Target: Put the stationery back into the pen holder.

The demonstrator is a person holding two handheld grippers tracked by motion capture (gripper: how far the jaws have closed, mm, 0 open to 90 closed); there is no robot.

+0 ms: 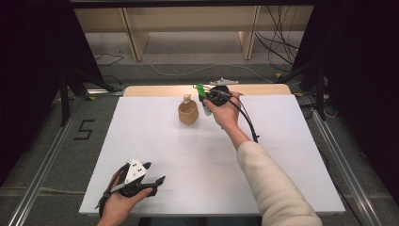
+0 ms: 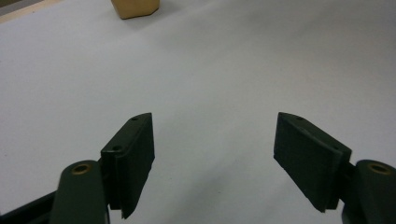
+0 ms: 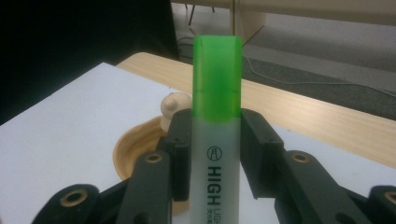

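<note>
A: What are the jaws of the right gripper (image 3: 215, 154) doing?

B: They are closed on a highlighter (image 3: 216, 140), one pad on each side of its pale barrel. The green cap stands clear above the pads, and black lettering on the barrel reads "HIGH".

A: And where is that in the scene?

B: At the far side of the table (image 1: 291, 155), a little right of the middle. In the high view the right gripper (image 1: 205, 100) is held in the right hand (image 1: 226, 110), with the highlighter (image 1: 203, 96) sticking out toward the far left, green end up.

A: Anything close to it?

B: A wooden cup (image 1: 188, 113) stands just left of it on the white tabletop, with a small pale wooden knob (image 1: 187, 99) at its far rim. In the right gripper view the cup (image 3: 135, 149) sits just behind the left jaw, the knob (image 3: 173, 108) beside the barrel.

A: And the left gripper (image 2: 215, 158)?

B: Its jaws are spread wide with nothing between them, just bare white tabletop. The bottom of the cup (image 2: 135, 8) shows at the top edge of that view, well apart.

A: Where is it held?

B: Near the front left corner, in the left hand (image 1: 120, 202). The left gripper (image 1: 153, 181) points right, a white plate (image 1: 135, 171) on top.
</note>
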